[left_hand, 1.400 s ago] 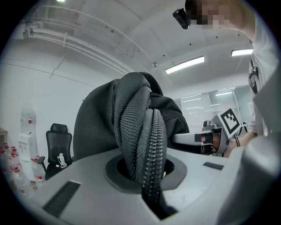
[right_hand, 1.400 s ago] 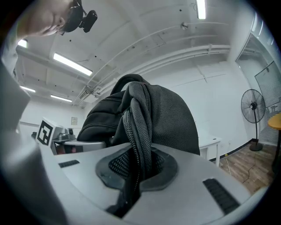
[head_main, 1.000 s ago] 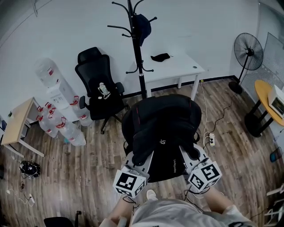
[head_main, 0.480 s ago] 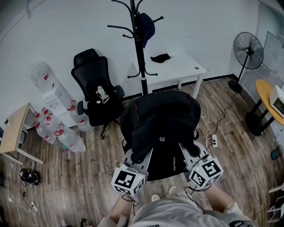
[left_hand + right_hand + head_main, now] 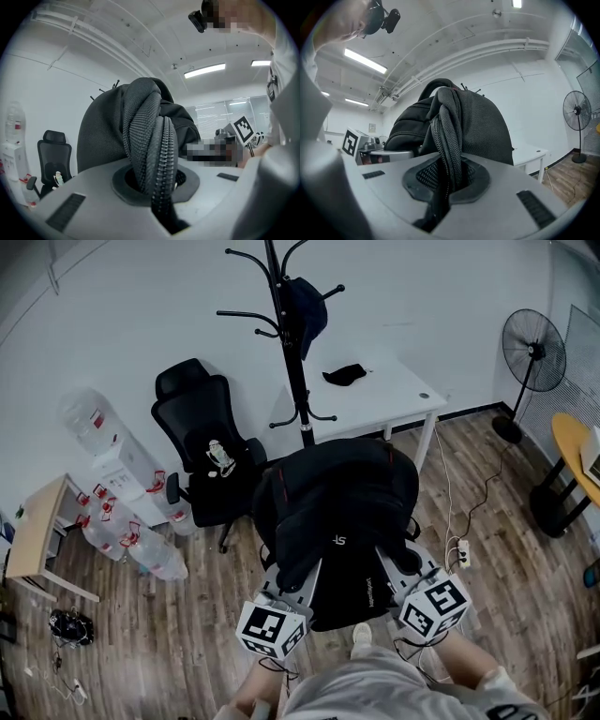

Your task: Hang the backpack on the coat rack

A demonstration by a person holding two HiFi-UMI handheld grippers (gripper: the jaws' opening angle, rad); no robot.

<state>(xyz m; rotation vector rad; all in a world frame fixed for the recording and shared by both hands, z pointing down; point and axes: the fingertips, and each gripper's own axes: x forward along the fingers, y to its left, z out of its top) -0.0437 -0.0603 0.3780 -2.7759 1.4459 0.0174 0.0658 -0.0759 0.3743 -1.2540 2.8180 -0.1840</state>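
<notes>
Clamping their jaws tight on the backpack's (image 5: 342, 512) zippered edges, the left gripper (image 5: 284, 579) and right gripper (image 5: 401, 566) are holding it aloft, near the rack (image 5: 292, 352) but apart from it.

White wall (image 5: 450, 296), wooden floor (image 5: 187, 615), desk (image 5: 384, 401)

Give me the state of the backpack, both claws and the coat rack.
backpack: held aloft by both claws, not yet hung.
left claw: shut on the backpack's zippered edge.
right claw: shut on the backpack's zippered edge.
coat rack: upright, a dark item hanging on it.
</notes>
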